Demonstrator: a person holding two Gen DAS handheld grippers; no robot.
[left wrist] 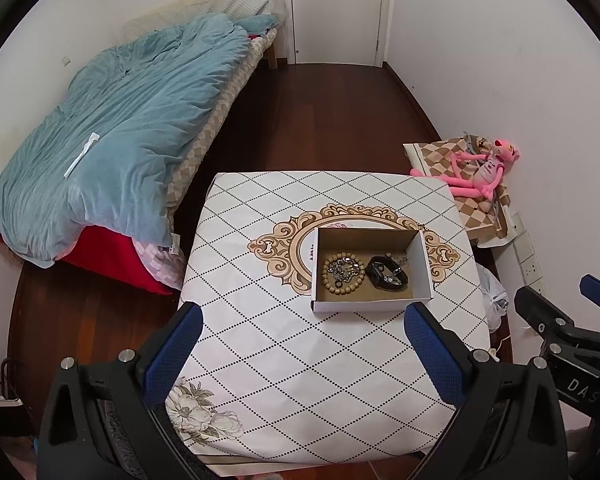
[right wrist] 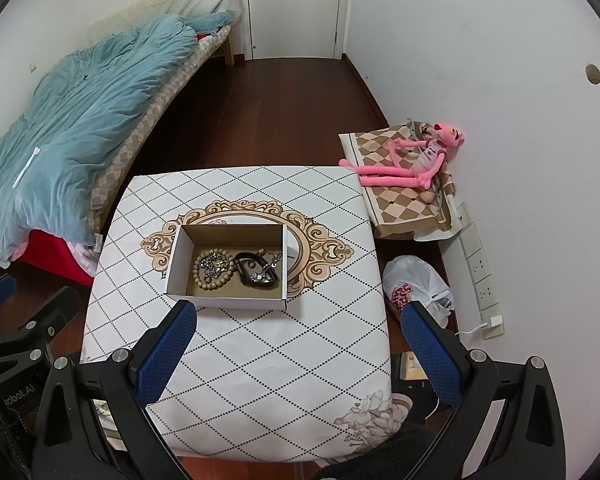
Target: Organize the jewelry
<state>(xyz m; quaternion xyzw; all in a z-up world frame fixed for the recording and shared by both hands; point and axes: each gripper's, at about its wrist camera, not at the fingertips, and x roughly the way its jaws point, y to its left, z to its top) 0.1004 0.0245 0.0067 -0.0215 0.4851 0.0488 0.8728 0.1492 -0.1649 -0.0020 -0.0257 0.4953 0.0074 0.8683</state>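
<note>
Over on the far left there's a bed with a rumpled blue duvet (left wrist: 116, 128) piled on it and something red (left wrist: 112, 260) poking out underneath. Next comes the bench (left wrist: 284, 360), covered in a white cloth with a dotted diamond grid and a tan ornamental ring in the middle. The left claw (left wrist: 302, 320) hangs above the near edge of the bench with its blue-padded fingers (left wrist: 172, 356) spread wide, nothing between them. Sitting on that tan ring is the open cardboard box (left wrist: 370, 236), and all the jewelry is inside it: a wooden bead bracelet (left wrist: 327, 276) on the left with a silvery chain (left wrist: 346, 267) heaped inside its loop, and a black band (left wrist: 384, 276) on the right with more shiny chain bits (left wrist: 396, 270) draped over it. The right claw (right wrist: 296, 318) is wide open too, empty, hovering just short of the box's near wall. Further right, a white plastic bag (right wrist: 416, 284) sits on the floor by the bench, and a pink plush toy (right wrist: 416, 160) lies on a checkered cushion (right wrist: 404, 204) against the wall.
</note>
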